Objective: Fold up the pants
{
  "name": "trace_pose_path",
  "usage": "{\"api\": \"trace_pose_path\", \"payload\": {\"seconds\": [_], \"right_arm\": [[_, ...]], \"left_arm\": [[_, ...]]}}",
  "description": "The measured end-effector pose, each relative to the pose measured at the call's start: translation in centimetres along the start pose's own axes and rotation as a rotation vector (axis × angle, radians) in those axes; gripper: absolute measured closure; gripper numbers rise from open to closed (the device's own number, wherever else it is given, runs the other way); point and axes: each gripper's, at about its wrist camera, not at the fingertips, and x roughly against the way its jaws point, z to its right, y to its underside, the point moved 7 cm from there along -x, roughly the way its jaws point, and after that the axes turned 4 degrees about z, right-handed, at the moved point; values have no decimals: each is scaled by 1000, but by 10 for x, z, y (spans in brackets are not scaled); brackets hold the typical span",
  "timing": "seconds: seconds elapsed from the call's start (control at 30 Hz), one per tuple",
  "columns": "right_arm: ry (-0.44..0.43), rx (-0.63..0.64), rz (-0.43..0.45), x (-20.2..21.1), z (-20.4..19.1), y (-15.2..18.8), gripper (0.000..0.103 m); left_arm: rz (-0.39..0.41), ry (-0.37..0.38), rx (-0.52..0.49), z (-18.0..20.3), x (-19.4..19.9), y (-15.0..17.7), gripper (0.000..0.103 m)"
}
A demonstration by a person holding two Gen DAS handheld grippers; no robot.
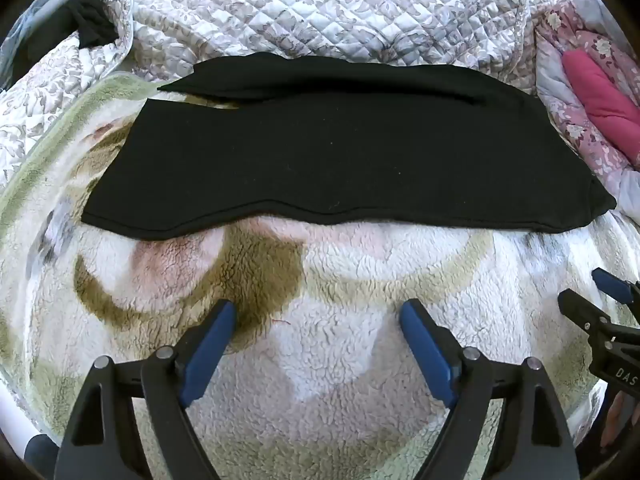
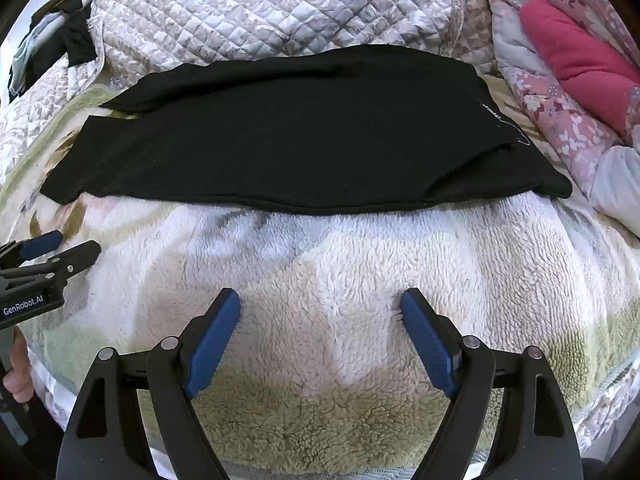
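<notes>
I am looking along both sets of tongs at a bed covered by a fluffy cream and olive fleece blanket (image 1: pixel 320 360). The black pants (image 1: pixel 320 152) lie flat across it, lengthwise from side to side, well ahead of my tools and apparently already doubled, with a second layer showing along the far edge. My left tongs (image 1: pixel 318 316) hover above bare fleece with the blue pads spread wide apart, holding nothing. My right tongs (image 2: pixel 320 306) are the same, pads apart and empty, also short of the near hem. Each tool peeks into the other's view at the edge. Behind the pants sits a quilted grey coverlet (image 1: pixel 320 8), and to the right a pink floral bundle (image 2: pixel 568 52). I judge the next fold needs a pinch at each end. The main risk, as I see it, is the pile: closing low could trap fleece together with the cloth and drag the blanket along. The fabric is dark and featureless, so I could catch one layer only and pull the stack askew. Uneven lifting between the two tools would twist the fold.
</notes>
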Motion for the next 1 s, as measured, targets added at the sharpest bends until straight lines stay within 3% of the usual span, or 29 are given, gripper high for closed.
{"api": "trace_pose_path", "payload": {"seconds": [1.0], "right_arm": [[-7,-2,-29,-2,0,-2,20]], "left_arm": [[-1,-2,0,-1,-1,-2,16]]}}
